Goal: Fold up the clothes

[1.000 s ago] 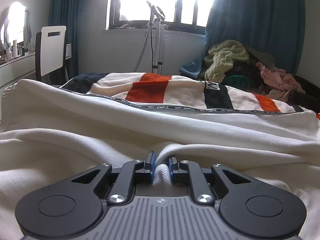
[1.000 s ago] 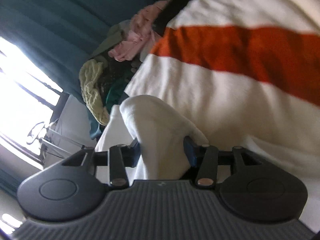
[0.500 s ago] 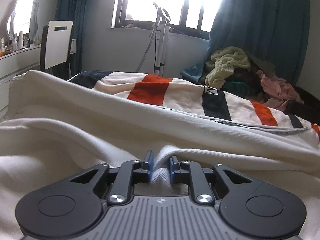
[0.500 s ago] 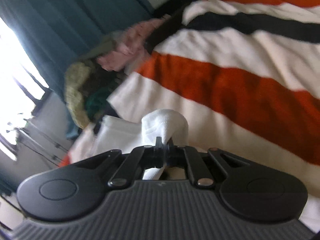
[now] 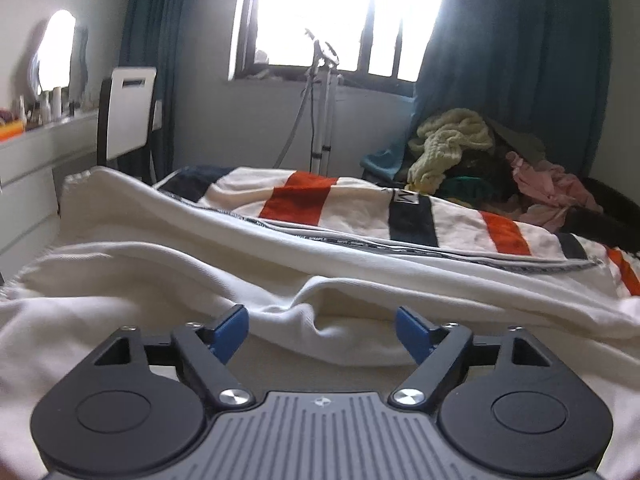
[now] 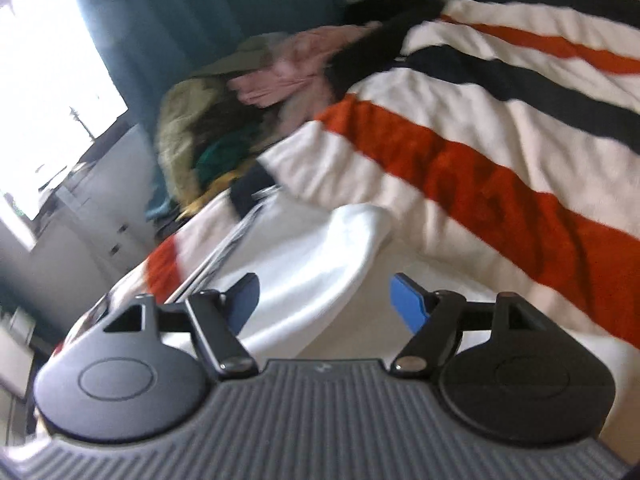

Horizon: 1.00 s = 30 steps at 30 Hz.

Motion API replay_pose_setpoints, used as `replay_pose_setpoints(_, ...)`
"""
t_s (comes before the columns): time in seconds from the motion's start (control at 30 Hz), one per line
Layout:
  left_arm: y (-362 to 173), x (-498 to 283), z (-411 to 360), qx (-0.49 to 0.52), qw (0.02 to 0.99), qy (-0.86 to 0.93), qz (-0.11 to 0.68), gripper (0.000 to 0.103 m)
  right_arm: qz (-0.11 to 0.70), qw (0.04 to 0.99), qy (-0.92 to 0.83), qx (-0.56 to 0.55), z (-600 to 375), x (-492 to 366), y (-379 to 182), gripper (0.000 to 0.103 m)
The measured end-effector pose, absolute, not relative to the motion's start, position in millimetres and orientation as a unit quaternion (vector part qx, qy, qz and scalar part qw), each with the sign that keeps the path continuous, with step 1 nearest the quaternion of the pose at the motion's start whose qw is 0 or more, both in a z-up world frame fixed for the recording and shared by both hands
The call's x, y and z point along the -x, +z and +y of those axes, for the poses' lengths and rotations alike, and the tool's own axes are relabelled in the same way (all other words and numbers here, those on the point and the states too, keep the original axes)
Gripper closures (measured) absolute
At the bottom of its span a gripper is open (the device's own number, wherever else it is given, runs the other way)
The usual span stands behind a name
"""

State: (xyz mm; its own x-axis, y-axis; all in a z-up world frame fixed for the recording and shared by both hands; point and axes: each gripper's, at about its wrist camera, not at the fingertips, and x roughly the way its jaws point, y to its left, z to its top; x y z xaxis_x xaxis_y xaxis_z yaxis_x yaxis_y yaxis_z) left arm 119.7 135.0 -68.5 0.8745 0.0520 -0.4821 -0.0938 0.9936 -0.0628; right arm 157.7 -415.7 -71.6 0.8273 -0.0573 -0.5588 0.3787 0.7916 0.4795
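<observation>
A cream-white garment lies spread in folds on a striped blanket on the bed. My left gripper is open, its blue pads on either side of a small ridge of the cloth, not pinching it. In the right wrist view the same white garment ends in a rounded folded corner on the orange, black and cream blanket. My right gripper is open just above that corner, holding nothing.
A heap of loose clothes, yellow, pink, green and dark, sits at the far right of the bed by blue curtains. A white chair and a dresser stand at the left. A metal stand is under the window.
Both grippers have opened and let go of the white garment, which they pinched half a second ago. The cloth now lies loose on the blanket; the right view has swung and is blurred.
</observation>
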Motion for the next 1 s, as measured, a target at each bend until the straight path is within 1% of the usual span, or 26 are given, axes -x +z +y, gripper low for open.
replay_pose_setpoints(0.1,-60.7,-92.2,131.6,0.036,0.968,0.04,0.245,0.006,0.262,0.91,-0.104,-0.305,-412.2,-127.6,-57.1,0.028)
replay_pose_setpoints(0.23,-55.2,-58.4,139.6,0.061,0.964,0.053,0.251,0.003,0.253,0.89,-0.114,-0.36,-430.3,-92.2,-52.8,0.028)
replay_pose_setpoints(0.4,-59.5,-41.3,176.0,0.139,0.945,0.113,0.273,0.002,0.263,0.833,-0.21,-0.438,-467.5,-59.1,-76.0,0.026)
replay_pose_setpoints(0.5,-59.2,-31.7,212.7,0.213,0.921,0.181,0.271,0.004,0.267,0.795,-0.256,-0.481,-485.8,-46.5,-93.3,0.026)
replay_pose_setpoints(0.57,-55.5,-18.6,243.8,0.258,0.897,0.258,0.251,0.005,0.273,0.77,-0.269,-0.51,-494.2,-40.7,-106.2,0.026)
replay_pose_setpoints(0.67,-52.9,6.0,286.8,0.32,0.868,0.302,0.229,0.004,0.284,0.742,-0.246,-0.555,-502.1,-37.4,-124.4,0.027)
replay_pose_setpoints(0.8,-51.0,37.7,342.5,0.4,0.823,0.351,0.2,0.004,0.296,0.717,-0.234,-0.586,-503.5,-42.4,-140.2,0.027)
replay_pose_setpoints(0.87,-62.0,45.6,357.1,0.437,0.813,0.326,0.205,0.005,0.301,0.704,-0.227,-0.602,-503.3,-45.8,-147.9,0.031)
replay_pose_setpoints(0.9,-67.7,48.5,363.8,0.455,0.808,0.31,0.209,0.006,0.302,0.699,-0.22,-0.61,-501.9,-47.9,-151.1,0.031)
replay_pose_setpoints(1.0,-85.5,47.2,375.6,0.506,0.79,0.265,0.22,0.017,0.301,0.701,-0.222,-0.607,-497.9,-56.1,-152.0,0.031)
